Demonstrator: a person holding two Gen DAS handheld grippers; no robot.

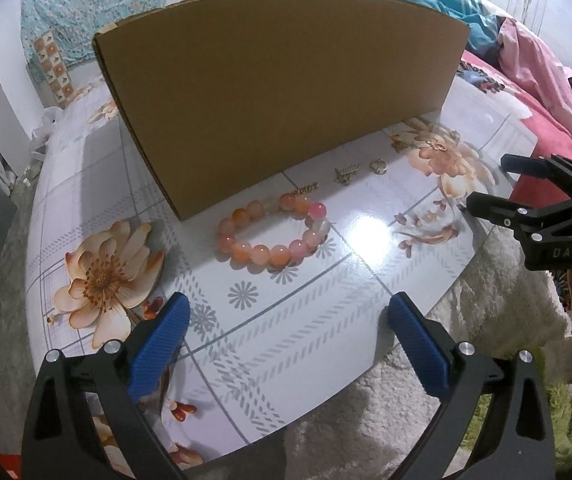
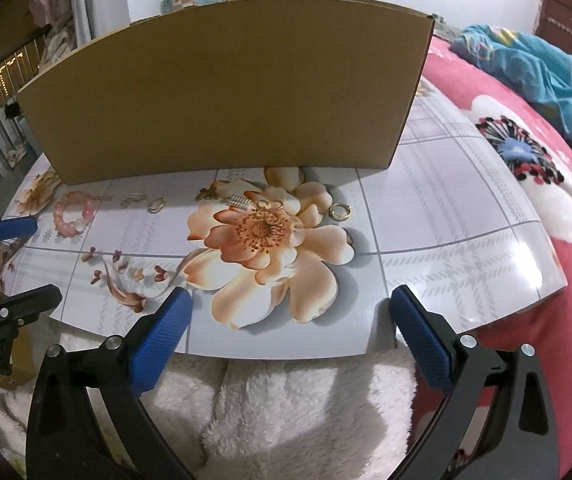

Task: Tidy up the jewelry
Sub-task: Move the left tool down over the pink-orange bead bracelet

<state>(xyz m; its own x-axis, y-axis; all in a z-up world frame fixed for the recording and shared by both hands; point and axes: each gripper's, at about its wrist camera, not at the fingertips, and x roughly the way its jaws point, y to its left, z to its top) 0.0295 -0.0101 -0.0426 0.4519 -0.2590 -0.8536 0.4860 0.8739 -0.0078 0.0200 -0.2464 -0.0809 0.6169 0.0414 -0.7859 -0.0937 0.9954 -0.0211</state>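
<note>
The pink and orange beaded bracelet (image 1: 273, 233) lies flat on the floral glossy tabletop (image 1: 366, 300), just in front of the brown cardboard box (image 1: 278, 92) and straight ahead of the left gripper (image 1: 286, 312), which is spread wide and empty. The right gripper (image 2: 290, 308), also released and empty, faces small gold pieces (image 2: 270, 212) instead, so the left hand looks nearer the bracelet.

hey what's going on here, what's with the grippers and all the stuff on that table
A person holds two grippers over a floral table, and both the left gripper and the right gripper are open and empty. A pink bead bracelet, a gold ring and other small gold pieces lie untouched in front of a cardboard box. Sorting hasn't started.
</note>
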